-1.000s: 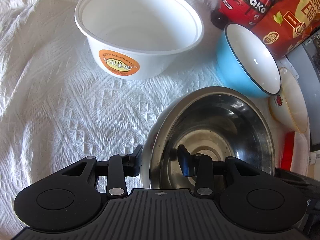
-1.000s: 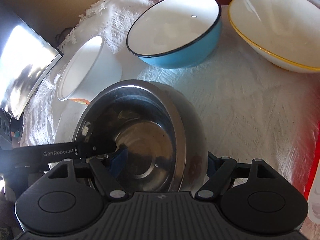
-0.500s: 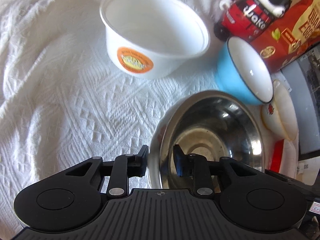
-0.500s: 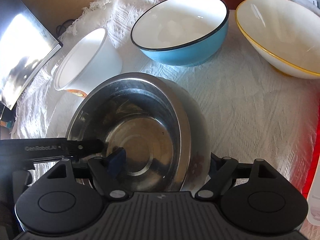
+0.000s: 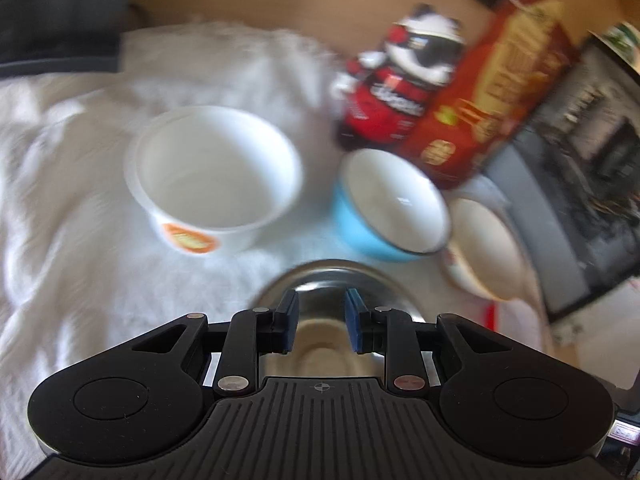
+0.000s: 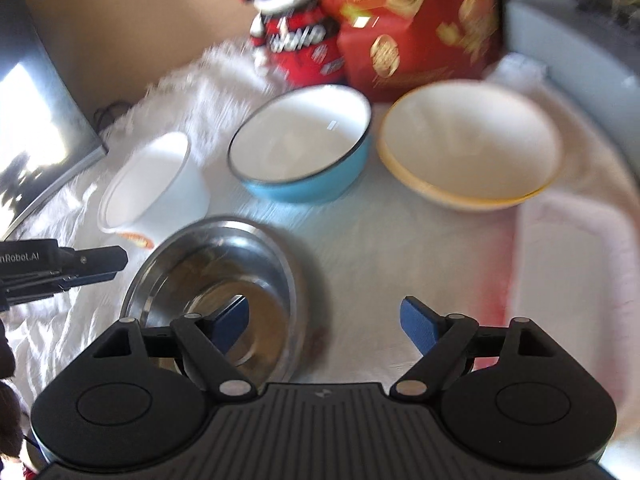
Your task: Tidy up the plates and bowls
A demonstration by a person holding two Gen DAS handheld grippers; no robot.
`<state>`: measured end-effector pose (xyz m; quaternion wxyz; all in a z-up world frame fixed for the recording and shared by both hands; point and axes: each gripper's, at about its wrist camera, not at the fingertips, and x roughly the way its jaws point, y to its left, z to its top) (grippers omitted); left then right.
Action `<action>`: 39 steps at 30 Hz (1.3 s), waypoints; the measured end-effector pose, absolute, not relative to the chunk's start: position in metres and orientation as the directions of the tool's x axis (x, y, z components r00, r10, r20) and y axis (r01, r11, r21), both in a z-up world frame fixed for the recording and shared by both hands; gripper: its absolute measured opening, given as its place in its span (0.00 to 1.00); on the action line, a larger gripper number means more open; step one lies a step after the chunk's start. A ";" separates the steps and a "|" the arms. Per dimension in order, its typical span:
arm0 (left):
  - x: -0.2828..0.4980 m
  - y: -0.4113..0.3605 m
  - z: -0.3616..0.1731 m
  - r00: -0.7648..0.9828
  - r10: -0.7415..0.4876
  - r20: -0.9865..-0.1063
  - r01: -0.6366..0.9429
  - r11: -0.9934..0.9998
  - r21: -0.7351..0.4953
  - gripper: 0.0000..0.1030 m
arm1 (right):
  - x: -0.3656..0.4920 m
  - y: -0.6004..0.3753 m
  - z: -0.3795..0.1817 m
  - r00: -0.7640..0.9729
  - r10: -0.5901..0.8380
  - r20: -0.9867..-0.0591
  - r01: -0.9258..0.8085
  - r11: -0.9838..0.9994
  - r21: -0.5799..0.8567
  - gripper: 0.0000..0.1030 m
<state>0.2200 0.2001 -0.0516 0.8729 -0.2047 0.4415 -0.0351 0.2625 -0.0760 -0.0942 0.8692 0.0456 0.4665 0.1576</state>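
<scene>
A steel bowl [image 5: 332, 276] [image 6: 212, 264] stands on the white cloth just under both grippers. My left gripper [image 5: 321, 320] hovers over its inside, jaws closing, both pads clear of the rim with nothing pressed between them. From the right wrist, the left gripper [image 6: 120, 264] shows beside the bowl, apart from it. My right gripper [image 6: 326, 320] is opening, one finger over the bowl's inside and one over the cloth, touching neither. Behind stand a white tub [image 5: 214, 168] [image 6: 156, 188], a blue bowl [image 5: 390, 204] [image 6: 304, 148] and a cream bowl [image 6: 472, 148] [image 5: 484, 248].
A panda figure [image 5: 404, 80] and a red box [image 5: 492, 92] stand at the back edge. A pale tray [image 6: 572, 280] lies at the right. A dark screen [image 6: 36, 140] leans at the left. Both views are motion-blurred.
Both grippers have risen and drawn back from the steel bowl. The left jaws narrowed and came off the rim they straddled. The right jaws widened off the bowl's wall.
</scene>
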 end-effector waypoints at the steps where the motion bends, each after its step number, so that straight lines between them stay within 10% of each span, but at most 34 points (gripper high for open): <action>1: 0.222 0.193 -0.051 0.602 -0.269 -0.752 -0.087 0.914 -0.396 0.27 | 0.258 -0.080 -0.088 0.540 0.292 -0.789 -0.218 0.954 0.204 0.83; 15: 0.249 0.061 -0.080 0.422 -0.511 -0.749 0.170 0.856 -0.488 0.27 | 0.213 -0.191 -0.077 0.599 -0.026 -0.800 0.062 0.998 0.014 0.90; 19: 0.270 0.020 -0.097 0.400 -0.475 -0.784 0.132 0.876 -0.464 0.27 | 0.233 -0.225 -0.097 0.571 0.020 -0.821 0.070 0.995 0.072 0.89; 28: 0.297 -0.038 -0.143 0.339 -0.432 -0.836 -0.025 0.884 -0.467 0.20 | 0.289 -0.284 -0.141 0.438 0.272 -0.857 0.003 0.953 0.304 0.54; 39: 0.308 -0.084 -0.156 0.308 -0.479 -0.822 -0.040 0.857 -0.515 0.19 | 0.328 -0.320 -0.137 0.428 0.339 -0.838 -0.119 0.940 0.319 0.53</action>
